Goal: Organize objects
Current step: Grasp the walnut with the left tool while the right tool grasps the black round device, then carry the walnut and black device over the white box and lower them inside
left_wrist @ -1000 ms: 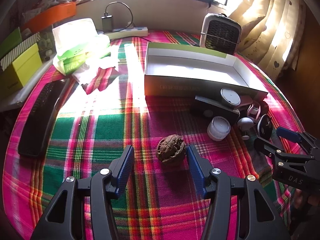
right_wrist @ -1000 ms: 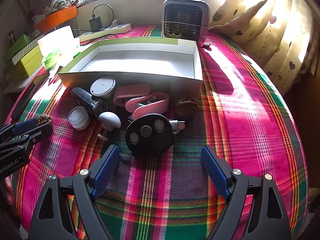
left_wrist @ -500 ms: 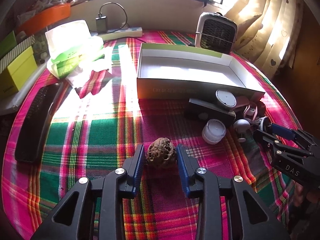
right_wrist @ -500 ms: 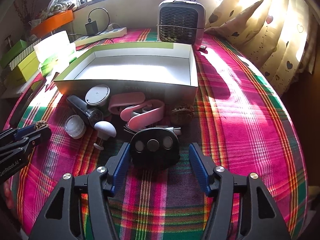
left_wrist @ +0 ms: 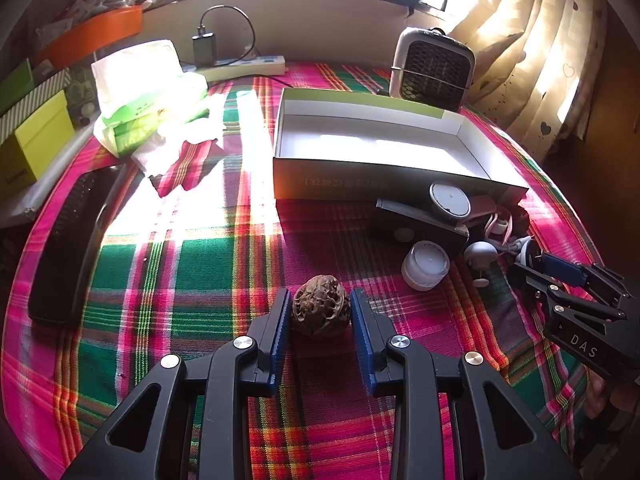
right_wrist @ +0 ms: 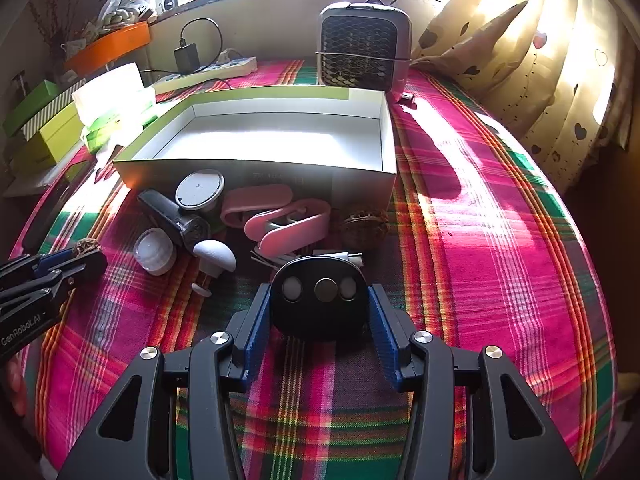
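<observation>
A wrinkled brown walnut lies on the plaid tablecloth, and my left gripper is closing on it, the blue pads touching both its sides. In the right wrist view a black round device with three small discs on its face sits between the blue pads of my right gripper, whose jaws are closing and meet its edges. An open white box with a green rim stands empty behind both. My right gripper also shows at the right edge of the left wrist view.
Against the box front lie a white jar, a grey round tin, a black block, a white mushroom-shaped knob, pink clips and a second walnut. A fan heater stands behind, a black keyboard at left.
Both grippers' jaws have come in from wide open: the left pads now touch the walnut, the right pads the black round device. Neither hand has shifted.
</observation>
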